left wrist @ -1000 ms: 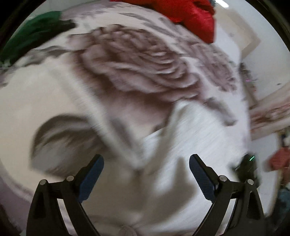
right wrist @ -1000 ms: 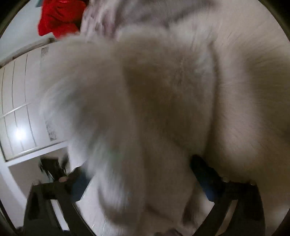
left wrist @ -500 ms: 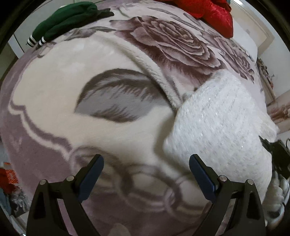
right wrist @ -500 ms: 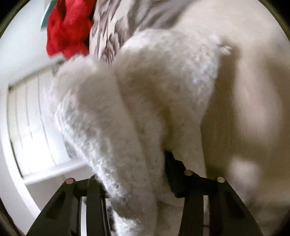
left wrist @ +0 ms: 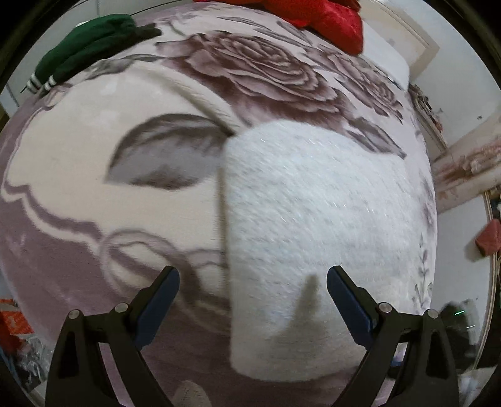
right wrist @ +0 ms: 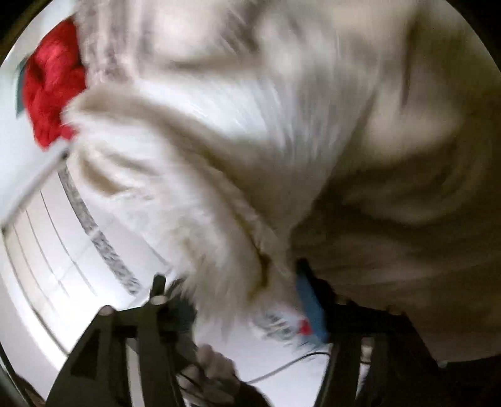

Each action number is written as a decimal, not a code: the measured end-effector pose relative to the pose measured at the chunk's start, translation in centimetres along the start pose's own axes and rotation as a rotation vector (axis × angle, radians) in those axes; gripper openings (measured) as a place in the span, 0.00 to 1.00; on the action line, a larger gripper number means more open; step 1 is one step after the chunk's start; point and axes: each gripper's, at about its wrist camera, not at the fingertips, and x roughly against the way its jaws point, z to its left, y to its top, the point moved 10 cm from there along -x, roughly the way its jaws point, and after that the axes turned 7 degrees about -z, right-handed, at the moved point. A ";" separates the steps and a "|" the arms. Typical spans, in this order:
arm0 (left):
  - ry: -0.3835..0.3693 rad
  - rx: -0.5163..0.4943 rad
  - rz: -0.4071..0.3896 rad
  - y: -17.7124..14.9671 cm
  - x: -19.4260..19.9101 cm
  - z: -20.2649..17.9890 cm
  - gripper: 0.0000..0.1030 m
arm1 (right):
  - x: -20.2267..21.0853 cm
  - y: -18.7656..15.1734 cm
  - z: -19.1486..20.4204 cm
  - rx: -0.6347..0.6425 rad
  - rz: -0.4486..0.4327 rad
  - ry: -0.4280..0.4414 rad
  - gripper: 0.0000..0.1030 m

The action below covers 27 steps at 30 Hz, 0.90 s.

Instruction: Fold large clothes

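A fluffy white sweater [left wrist: 313, 213] lies folded in a rough rectangle on the rose-patterned blanket [left wrist: 94, 131] of a bed. My left gripper [left wrist: 253, 291] is open and empty, hovering above the sweater's near left edge. In the blurred right wrist view the same white sweater [right wrist: 194, 175] fills the frame. My right gripper [right wrist: 244, 291] has white fluffy fabric between its fingers, but blur hides whether the jaws press on it.
A dark green garment [left wrist: 90, 47] lies at the blanket's far left. A red garment [left wrist: 325, 18] lies at the far end and shows in the right wrist view [right wrist: 50, 84]. White cabinet doors [right wrist: 62, 250] stand beside the bed.
The left gripper has shifted right, so the white sweater now sits centred and larger before it. The right gripper's jaws have spread wider apart, with the fluffy fabric still between them.
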 end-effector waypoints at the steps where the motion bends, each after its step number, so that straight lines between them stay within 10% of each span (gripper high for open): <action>1: 0.013 -0.015 0.004 -0.2 -1.0 -0.4 0.94 | 1.2 1.2 0.6 0.049 -0.026 -0.015 0.73; 10: -0.020 -0.059 -0.018 1.4 -4.8 -2.7 0.96 | -1.9 12.6 10.9 0.326 0.031 0.010 0.85; 17: -0.054 0.012 -0.007 1.2 -5.3 -1.0 0.96 | 1.5 8.2 14.4 0.552 0.067 0.024 0.86; 23: -0.061 0.014 -0.004 0.7 -5.1 -1.5 0.97 | 5.2 10.0 14.5 0.616 -0.093 -0.087 0.86; 27: -0.055 0.011 -0.007 0.7 -5.1 -1.6 0.97 | 1.7 9.4 13.9 0.588 0.030 -0.078 0.86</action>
